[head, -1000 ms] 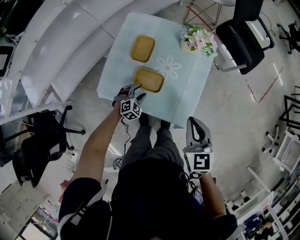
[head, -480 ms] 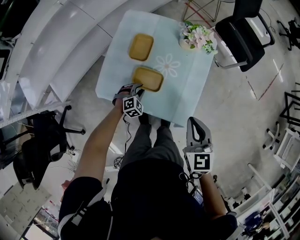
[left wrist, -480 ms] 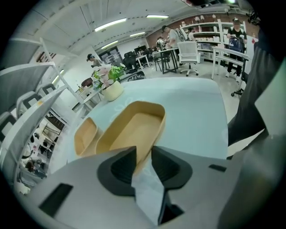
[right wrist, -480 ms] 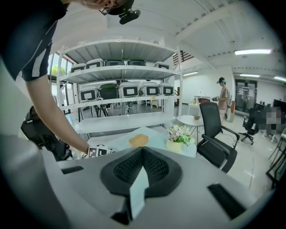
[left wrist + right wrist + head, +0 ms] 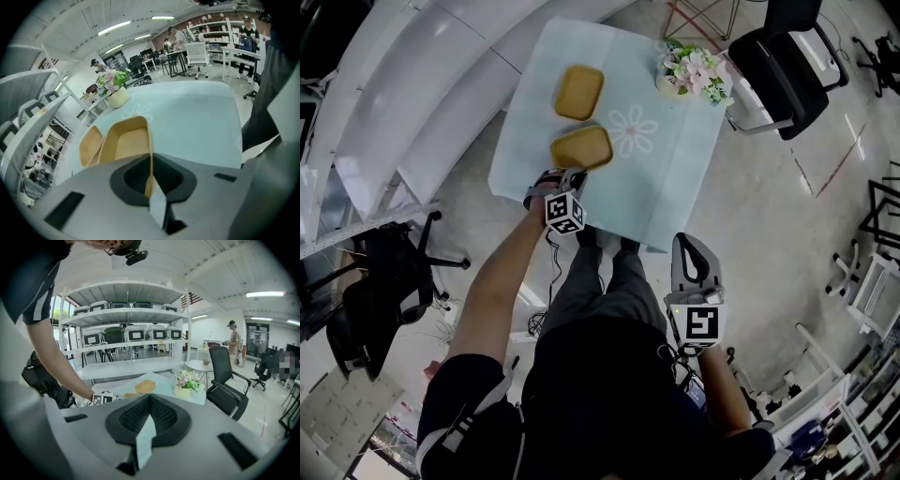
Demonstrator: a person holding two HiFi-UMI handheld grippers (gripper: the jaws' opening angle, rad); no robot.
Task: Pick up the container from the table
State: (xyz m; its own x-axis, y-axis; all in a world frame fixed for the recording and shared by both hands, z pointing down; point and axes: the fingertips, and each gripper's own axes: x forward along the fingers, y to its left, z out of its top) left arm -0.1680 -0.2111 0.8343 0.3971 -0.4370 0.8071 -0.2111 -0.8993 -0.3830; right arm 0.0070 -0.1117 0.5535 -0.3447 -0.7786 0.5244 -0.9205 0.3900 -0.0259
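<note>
Container [image 5: 123,143] rim partly behind left tool [image 5: 151,180]

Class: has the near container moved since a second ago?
Yes: the near container has shifted left, away from the flower print.

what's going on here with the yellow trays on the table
A person is working with a handheld gripper in each hand. The left gripper has just been closing and now pinches the near rim of the closer yellow container on the light-blue table, set to lift it. A second yellow container lies beyond it, untouched. The right gripper is off the table by the person's side, jaws shut on nothing.
</note>
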